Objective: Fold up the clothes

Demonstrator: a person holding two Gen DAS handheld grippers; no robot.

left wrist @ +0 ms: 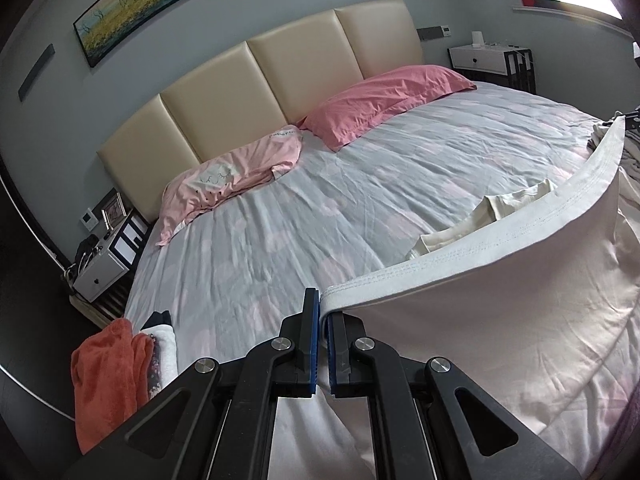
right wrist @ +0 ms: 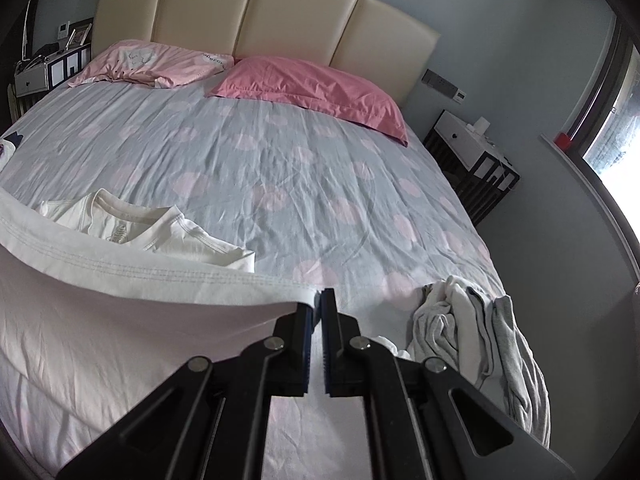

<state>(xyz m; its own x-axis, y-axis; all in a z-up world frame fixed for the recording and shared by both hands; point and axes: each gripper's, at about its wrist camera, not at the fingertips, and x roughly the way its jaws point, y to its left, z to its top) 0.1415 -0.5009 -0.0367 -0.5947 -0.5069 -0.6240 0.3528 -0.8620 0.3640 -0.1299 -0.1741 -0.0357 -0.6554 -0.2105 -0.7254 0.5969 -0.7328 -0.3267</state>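
Note:
A white T-shirt (left wrist: 500, 300) is stretched between both grippers above the bed, its stitched hem (left wrist: 480, 236) forming the raised top edge. My left gripper (left wrist: 323, 308) is shut on the hem's left corner. In the right wrist view the same T-shirt (right wrist: 120, 320) hangs to the left, and my right gripper (right wrist: 319, 304) is shut on its right hem corner. Beyond the hem, the shirt's collar and sleeves (right wrist: 148, 224) lie flat on the bedspread (right wrist: 280, 168); they show as a cream patch (left wrist: 496, 212) in the left wrist view.
A heap of grey and white clothes (right wrist: 472, 332) lies at the bed's right edge. Orange cloth (left wrist: 108, 376) and other folded pieces (left wrist: 164, 344) sit at the left edge. Two pink pillows (left wrist: 376, 100) (left wrist: 236, 168) rest by the headboard (left wrist: 280, 68). Nightstands (right wrist: 472, 152) (left wrist: 104, 264) flank the bed.

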